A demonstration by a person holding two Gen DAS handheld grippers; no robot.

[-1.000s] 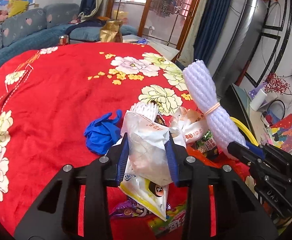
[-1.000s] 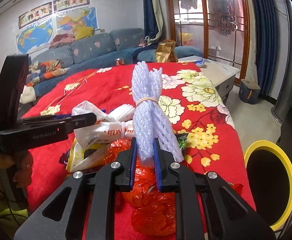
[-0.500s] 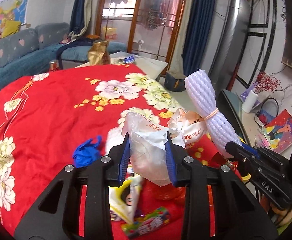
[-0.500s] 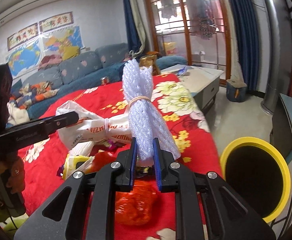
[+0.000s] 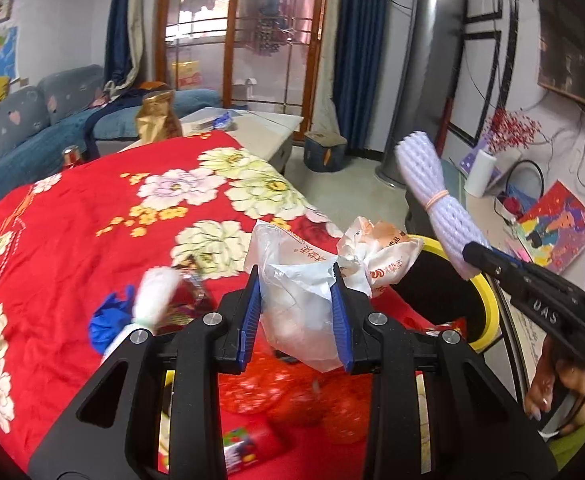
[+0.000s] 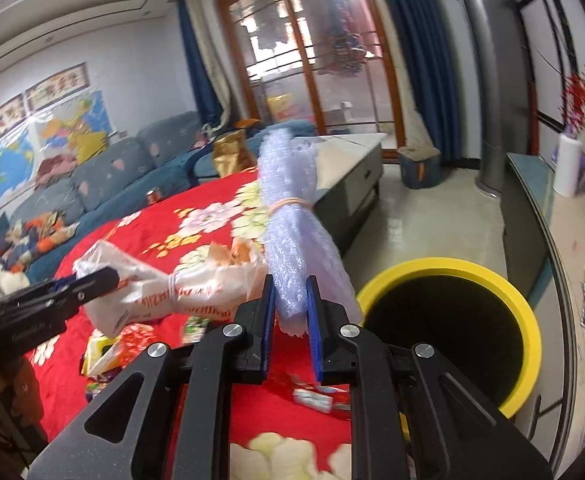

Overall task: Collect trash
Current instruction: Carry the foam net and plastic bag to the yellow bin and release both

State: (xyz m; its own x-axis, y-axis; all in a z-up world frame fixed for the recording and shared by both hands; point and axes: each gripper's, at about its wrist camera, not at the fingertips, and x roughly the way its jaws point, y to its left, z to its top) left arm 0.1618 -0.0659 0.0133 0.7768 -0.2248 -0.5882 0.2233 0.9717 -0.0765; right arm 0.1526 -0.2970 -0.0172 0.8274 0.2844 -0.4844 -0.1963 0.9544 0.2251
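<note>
My left gripper point(image 5: 296, 300) is shut on a crumpled white plastic bag point(image 5: 304, 280) with red print, held in the air above the red cloth's edge. The same bag point(image 6: 164, 292) shows in the right wrist view, gripped by the left gripper point(image 6: 104, 278). My right gripper point(image 6: 290, 304) is shut on a bundle of white foam netting point(image 6: 292, 224) tied with a rubber band, upright just left of the yellow-rimmed bin point(image 6: 528, 320). From the left wrist view the netting point(image 5: 432, 204) and right gripper point(image 5: 480, 258) hang over the bin point(image 5: 486, 300).
A red flowered cloth point(image 5: 92, 220) covers the table. On it lie a blue glove point(image 5: 108, 320), a white foam piece point(image 5: 152, 292), red netting point(image 5: 292, 400) and snack wrappers point(image 6: 316, 396). A low cabinet point(image 6: 532, 220) and grey sofa point(image 6: 92, 176) stand beyond.
Both grippers have carried their loads to the right, off the pile toward the yellow bin, which now fills more of the view. The trash left on the cloth has slid lower left.
</note>
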